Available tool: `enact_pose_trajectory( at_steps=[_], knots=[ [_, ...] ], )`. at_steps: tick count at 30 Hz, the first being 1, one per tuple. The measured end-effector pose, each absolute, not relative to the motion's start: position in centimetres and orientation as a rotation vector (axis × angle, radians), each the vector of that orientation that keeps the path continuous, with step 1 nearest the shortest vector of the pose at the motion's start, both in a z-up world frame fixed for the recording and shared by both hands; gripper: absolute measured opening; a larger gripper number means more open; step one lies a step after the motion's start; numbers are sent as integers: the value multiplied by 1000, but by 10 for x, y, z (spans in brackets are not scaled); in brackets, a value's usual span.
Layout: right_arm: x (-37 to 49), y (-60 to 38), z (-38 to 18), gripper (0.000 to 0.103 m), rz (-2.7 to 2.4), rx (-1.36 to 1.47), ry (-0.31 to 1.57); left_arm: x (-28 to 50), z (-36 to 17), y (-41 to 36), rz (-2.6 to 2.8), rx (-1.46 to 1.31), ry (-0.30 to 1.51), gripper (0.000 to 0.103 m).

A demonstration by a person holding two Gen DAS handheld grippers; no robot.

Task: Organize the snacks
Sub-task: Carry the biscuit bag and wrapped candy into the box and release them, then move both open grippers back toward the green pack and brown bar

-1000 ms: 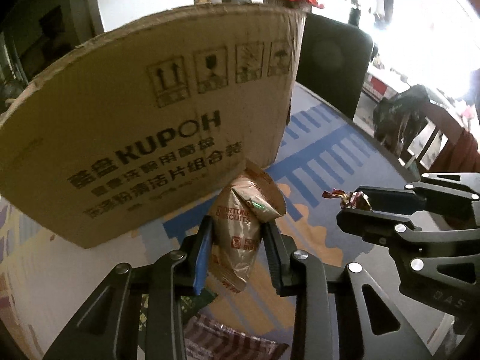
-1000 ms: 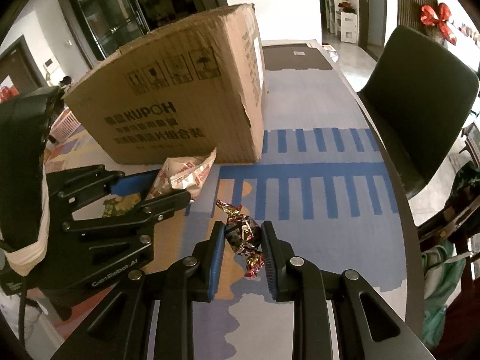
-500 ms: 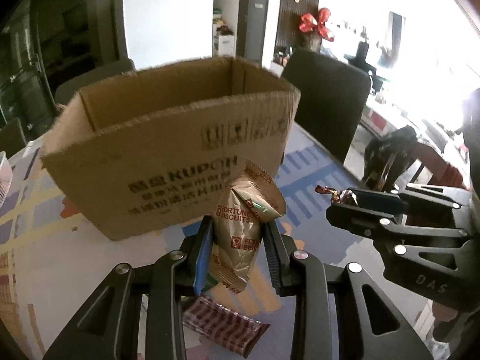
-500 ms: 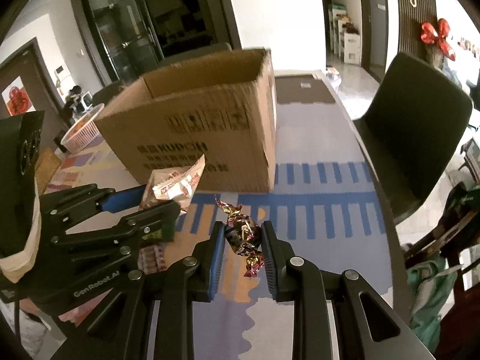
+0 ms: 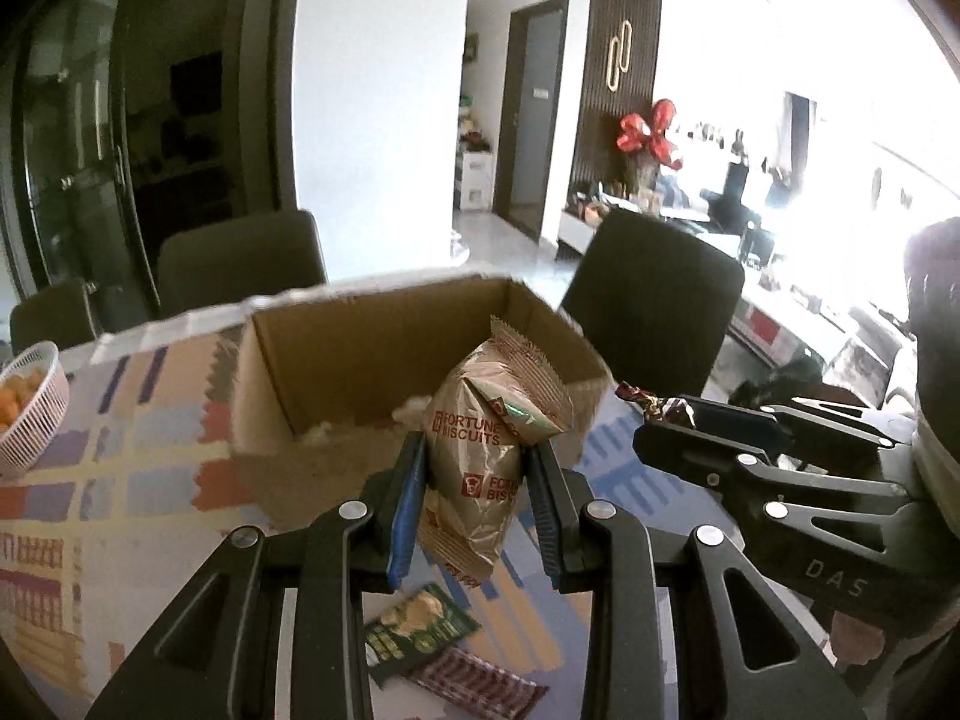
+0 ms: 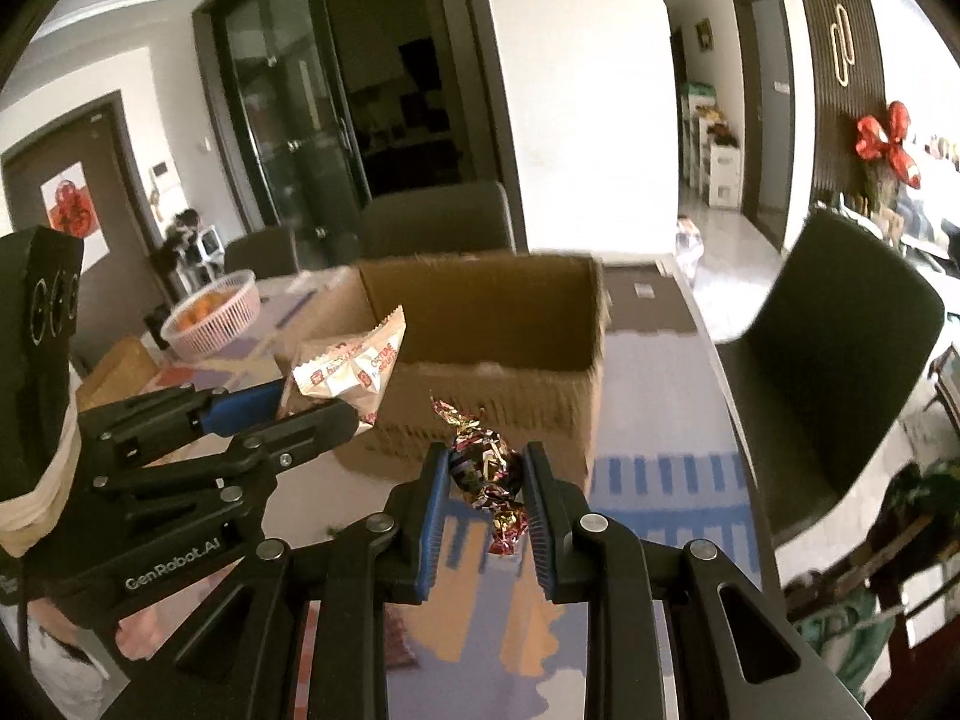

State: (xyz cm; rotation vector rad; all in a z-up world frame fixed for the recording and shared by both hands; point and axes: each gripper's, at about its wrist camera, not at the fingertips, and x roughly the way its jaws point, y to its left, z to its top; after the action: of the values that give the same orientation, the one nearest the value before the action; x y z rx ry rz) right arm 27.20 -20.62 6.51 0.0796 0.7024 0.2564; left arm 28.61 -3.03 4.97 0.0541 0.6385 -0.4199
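Up close, the left gripper [image 5: 474, 492] clamps a crinkly tan biscuit packet [image 5: 480, 456] at frame centre, while the right gripper [image 6: 486, 492] pinches a shiny foil-wrapped candy [image 6: 486, 468]. Behind both sits an open corrugated cardboard box [image 5: 372, 348] on a table [image 5: 90, 480] with a colourful patterned cloth. Two flat snack packs [image 5: 420, 636] lie at lower centre; a white mesh basket [image 5: 36, 414] sits at left.

The floor of the open brown cardboard box [image 5: 372, 354] is hidden behind its near wall; only unclear pale bits show at that rim. The box's near face [image 6: 498, 408] is motion-blurred, print unreadable. The dark striped snack packet [image 5: 480, 681] and white mesh basket [image 5: 30, 414] are cut off by frame edges.
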Motion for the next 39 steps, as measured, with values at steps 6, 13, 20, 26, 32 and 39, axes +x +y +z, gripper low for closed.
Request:
enact_pose_trajectory(
  at_steps=[6,13,20,26,32,39],
  knots=[
    [283,-196,91,26,269,69,647,297,73,-18,-390,56,588,33],
    [305,-184,108,26,274,52,626,323,82,-6,-378,60,594,33],
    [335,-176,104,26,266,20,655,349,76,-3,-358,71,633,33],
    [354,-173,95,26,248,0,683,373,59,-3,-367,81,691,33],
    [371,-170,82,26,237,-11,719,395,39,-5,-356,83,749,34],
    [384,-171,72,48,189,-2,743,392,36,-3,-302,109,745,52]
  ],
)
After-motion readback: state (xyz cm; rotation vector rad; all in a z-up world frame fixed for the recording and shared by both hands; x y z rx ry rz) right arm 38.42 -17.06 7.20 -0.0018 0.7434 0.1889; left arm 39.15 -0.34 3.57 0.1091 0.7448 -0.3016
